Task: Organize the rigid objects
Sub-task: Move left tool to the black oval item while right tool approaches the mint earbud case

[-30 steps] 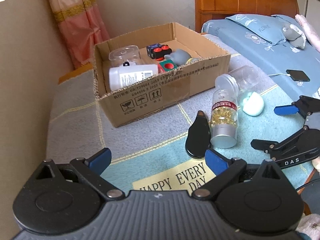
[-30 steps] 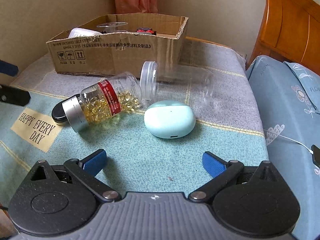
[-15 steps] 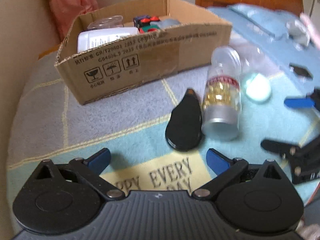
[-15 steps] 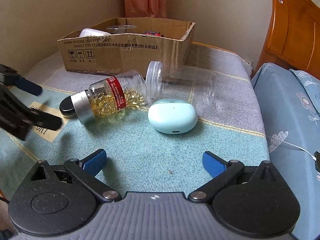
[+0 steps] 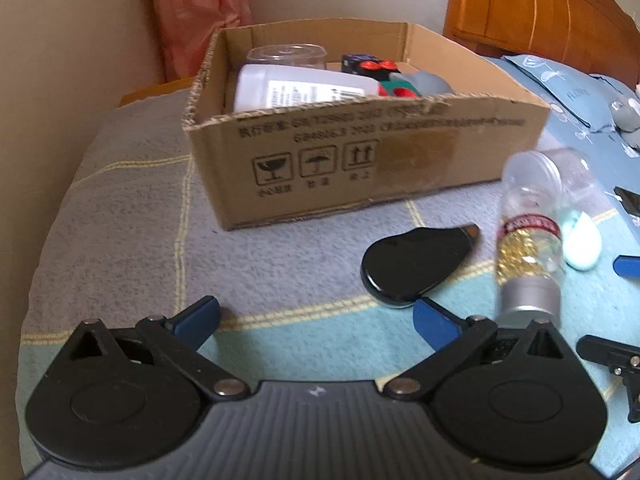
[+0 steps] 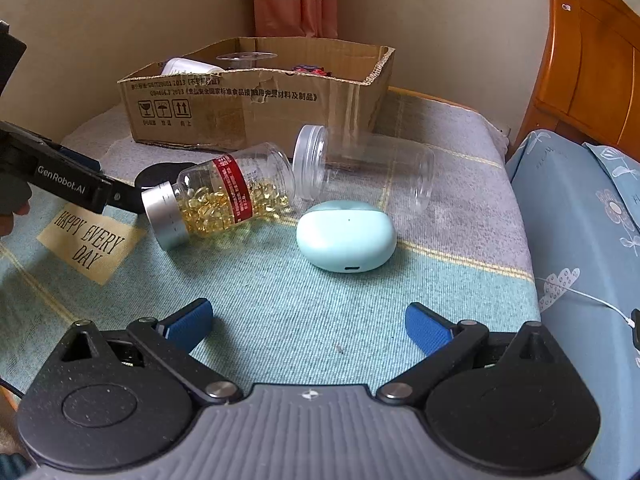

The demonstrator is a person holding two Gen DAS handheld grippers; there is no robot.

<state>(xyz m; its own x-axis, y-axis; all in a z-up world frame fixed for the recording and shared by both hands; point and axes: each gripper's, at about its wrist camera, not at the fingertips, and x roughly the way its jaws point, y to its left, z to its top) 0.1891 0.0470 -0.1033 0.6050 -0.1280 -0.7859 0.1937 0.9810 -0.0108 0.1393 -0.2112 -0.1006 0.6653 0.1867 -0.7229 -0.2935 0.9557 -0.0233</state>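
An open cardboard box (image 5: 384, 160) (image 6: 256, 116) holds a white bottle (image 5: 296, 90), a clear jar and small toys. In front of it lie a flat black oval object (image 5: 416, 266), a pill bottle of yellow capsules (image 5: 528, 240) (image 6: 224, 200), an empty clear jar (image 6: 368, 168) and a mint earbud case (image 6: 346, 236) (image 5: 582, 246). My left gripper (image 5: 316, 316) is open and empty, low over the blanket, its right finger close to the black object and the bottle cap. My right gripper (image 6: 306, 322) is open and empty, just short of the earbud case.
The objects lie on a grey and teal blanket with a "HAPPY EVERY DAY" patch (image 6: 90, 240). A wooden headboard (image 6: 592, 60) and blue pillow (image 6: 580, 216) are at the right. A wall and pink curtain (image 5: 196, 16) stand behind the box.
My left gripper has moved forward, left and lower, toward the black object and the box. My right gripper has moved closer to the earbud case. Both stay open.
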